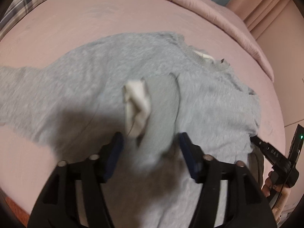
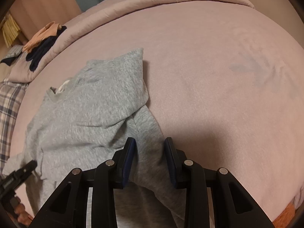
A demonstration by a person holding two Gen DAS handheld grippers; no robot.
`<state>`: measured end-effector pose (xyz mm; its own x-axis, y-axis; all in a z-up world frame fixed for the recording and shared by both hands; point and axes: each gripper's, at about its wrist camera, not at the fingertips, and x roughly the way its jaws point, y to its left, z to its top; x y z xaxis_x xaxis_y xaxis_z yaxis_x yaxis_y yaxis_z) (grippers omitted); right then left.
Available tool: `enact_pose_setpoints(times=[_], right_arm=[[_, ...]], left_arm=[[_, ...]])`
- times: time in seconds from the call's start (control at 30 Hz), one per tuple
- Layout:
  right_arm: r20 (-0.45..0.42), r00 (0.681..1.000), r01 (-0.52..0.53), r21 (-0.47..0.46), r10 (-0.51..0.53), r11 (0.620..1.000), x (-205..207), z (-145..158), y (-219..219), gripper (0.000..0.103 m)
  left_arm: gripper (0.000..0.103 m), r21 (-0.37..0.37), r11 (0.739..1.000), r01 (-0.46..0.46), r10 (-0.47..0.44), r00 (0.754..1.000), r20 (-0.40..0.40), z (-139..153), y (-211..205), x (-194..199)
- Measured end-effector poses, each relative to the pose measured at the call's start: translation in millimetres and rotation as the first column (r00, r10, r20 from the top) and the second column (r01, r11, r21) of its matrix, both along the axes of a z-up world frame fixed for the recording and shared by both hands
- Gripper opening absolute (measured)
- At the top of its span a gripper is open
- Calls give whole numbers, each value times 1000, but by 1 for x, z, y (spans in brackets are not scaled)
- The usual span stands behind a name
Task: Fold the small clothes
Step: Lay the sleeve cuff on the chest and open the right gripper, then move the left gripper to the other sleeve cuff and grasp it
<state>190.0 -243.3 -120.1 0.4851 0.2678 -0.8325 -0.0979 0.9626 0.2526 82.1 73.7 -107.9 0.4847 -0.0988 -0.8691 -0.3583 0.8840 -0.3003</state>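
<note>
The grey sweater [image 2: 91, 110] I'm working on is soft knit cloth, fuzzy and matt, with a white fabric label [image 1: 137, 106] at its middle. The bed [image 2: 209, 76] sheet is smooth matt pink cloth. My right hand-held gripper [image 2: 150, 159] is matt black plastic with dull metal pins.

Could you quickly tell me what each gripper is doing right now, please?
Left gripper: open, soft grey knit sweater loose between its jaws.
Right gripper: shut on the sweater's hem.
</note>
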Motion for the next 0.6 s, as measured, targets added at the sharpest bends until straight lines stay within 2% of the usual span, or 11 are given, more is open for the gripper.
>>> enact_pose_setpoints(times=[0.1, 0.33, 0.4, 0.47, 0.6], right_arm=[[-8, 1000, 10, 7, -10, 1000, 0, 2, 0, 31], [-18, 999, 31, 53, -30, 998, -6, 15, -10, 33], [5, 1000, 27, 59, -27, 998, -10, 24, -10, 34], [40, 999, 16, 71, -19, 997, -17, 36, -9, 47], [127, 992, -34, 91, 22, 995, -30, 64, -3, 59]], left_arm=[[65, 7, 1000, -16, 16, 1000, 20, 11, 7, -16], [87, 5, 993, -120, 118, 984, 135, 52, 37, -48], [88, 18, 989, -150, 146, 978, 151, 62, 43, -54], [92, 36, 984, -174, 166, 973, 163, 71, 47, -60], [96, 42, 979, -200, 189, 962, 195, 85, 50, -67]])
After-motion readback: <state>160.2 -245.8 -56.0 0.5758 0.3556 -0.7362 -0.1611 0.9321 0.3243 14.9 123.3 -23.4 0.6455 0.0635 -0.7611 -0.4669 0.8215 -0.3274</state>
